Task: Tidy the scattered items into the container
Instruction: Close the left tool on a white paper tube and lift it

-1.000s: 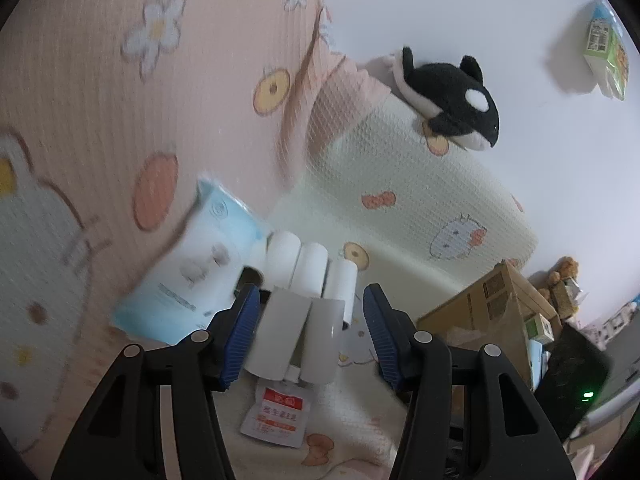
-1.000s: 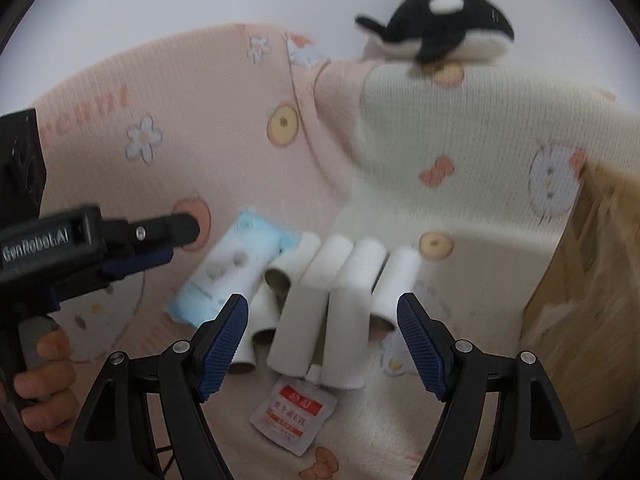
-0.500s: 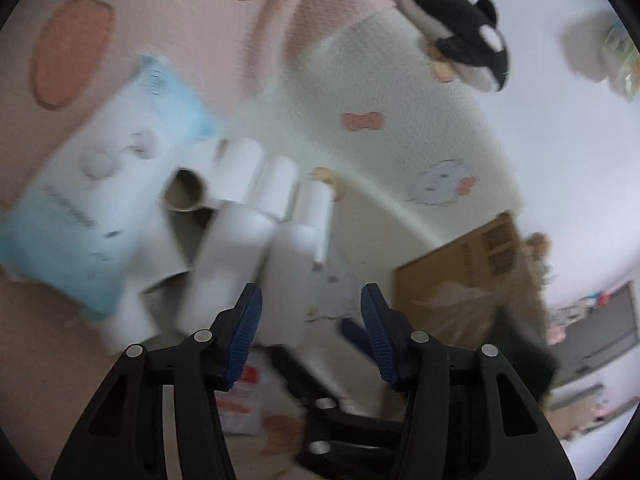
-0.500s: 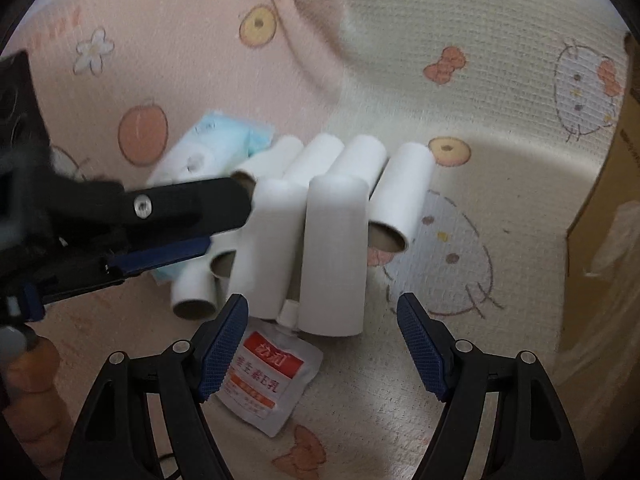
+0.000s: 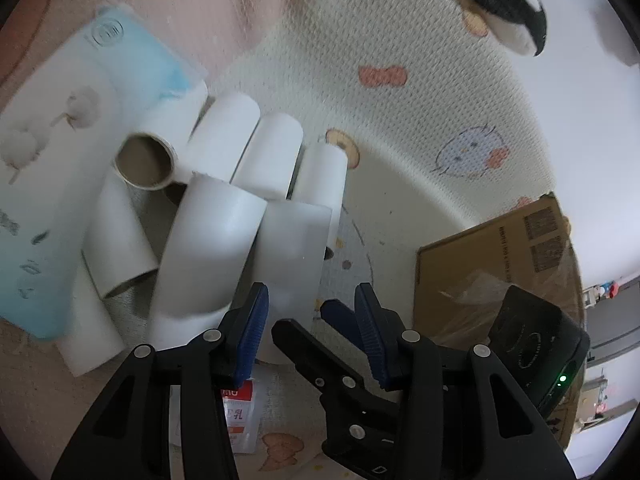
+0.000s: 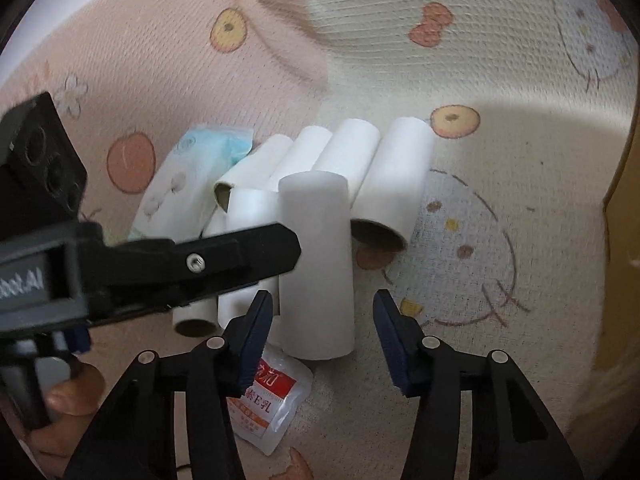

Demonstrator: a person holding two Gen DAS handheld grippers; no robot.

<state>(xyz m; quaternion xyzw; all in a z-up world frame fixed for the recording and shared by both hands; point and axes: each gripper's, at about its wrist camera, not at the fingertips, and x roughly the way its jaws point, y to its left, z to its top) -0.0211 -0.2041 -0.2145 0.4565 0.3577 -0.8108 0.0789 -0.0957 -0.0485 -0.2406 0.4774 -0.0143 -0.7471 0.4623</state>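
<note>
Right wrist view looks down on a heap of white cardboard tubes lying on a cartoon-print blanket (image 6: 500, 184), and the right gripper (image 6: 320, 336) is lined up with the near end of the front tube (image 6: 316, 264), which lies lengthwise toward the camera so that two fingers can take it across its width. Its jaws are closing; the tube's lower end sits between the blue pads (image 6: 252, 340), but a gap shows on both sides, so nothing is pinched yet. The left gripper (image 5: 308, 326) reaches in from the left beside it, aimed at the neighbouring tube (image 5: 208, 256), probably so that both hands lift one tube each in a single trip. Its jaws are closing too, with no tube pressed between them in the left wrist view; the right gripper's finger crosses the gap there. A red-and-white sachet (image 6: 272, 400) lies flat under the tube ends, and a blue-and-white tissue pack (image 5: 60, 160) leans against the heap's far left side. The cardboard box (image 5: 500, 272), presumably the container, stands to the right, near the heap but apart from it, a short carry away. A plush orca (image 5: 504, 4) rests higher up the blanket.
</note>
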